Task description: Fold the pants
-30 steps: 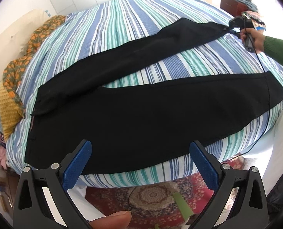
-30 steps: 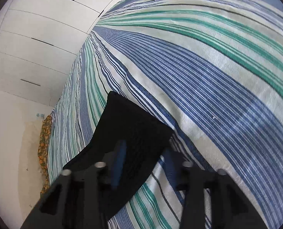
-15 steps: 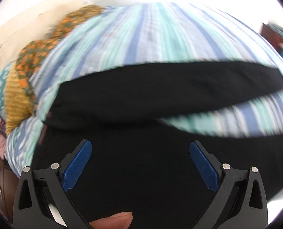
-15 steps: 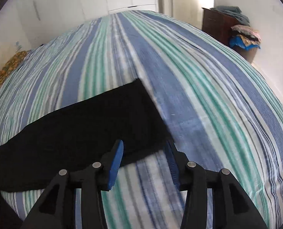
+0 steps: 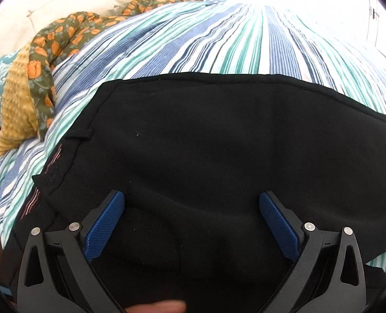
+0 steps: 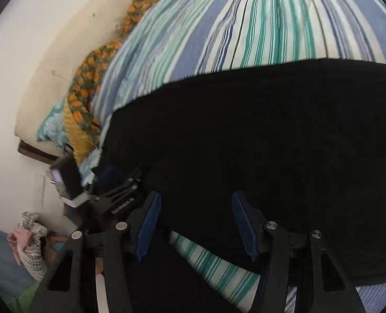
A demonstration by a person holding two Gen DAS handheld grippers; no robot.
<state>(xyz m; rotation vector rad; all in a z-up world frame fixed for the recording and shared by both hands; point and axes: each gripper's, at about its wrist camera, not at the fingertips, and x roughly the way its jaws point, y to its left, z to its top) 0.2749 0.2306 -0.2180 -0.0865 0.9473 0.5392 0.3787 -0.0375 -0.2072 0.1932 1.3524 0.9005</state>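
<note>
Black pants lie flat on the striped bedsheet, with the waistband at the left showing its lining. My left gripper hovers open over the waist end, empty between its blue pads. In the right wrist view the pants fill the middle. My right gripper hangs above their near edge with its jaws opening and nothing held. The left gripper shows just to its left. A wedge of striped sheet shows under the near edge of the cloth.
A floral orange-and-green blanket and a mustard cushion lie at the head of the bed, by a cream headboard. A heap of clothes sits on the floor at left. A fingertip shows at the bottom edge.
My right gripper let go of the leg hem, opened, and swung across to the waist end beside the left one. My left gripper dropped closer over the waist.
</note>
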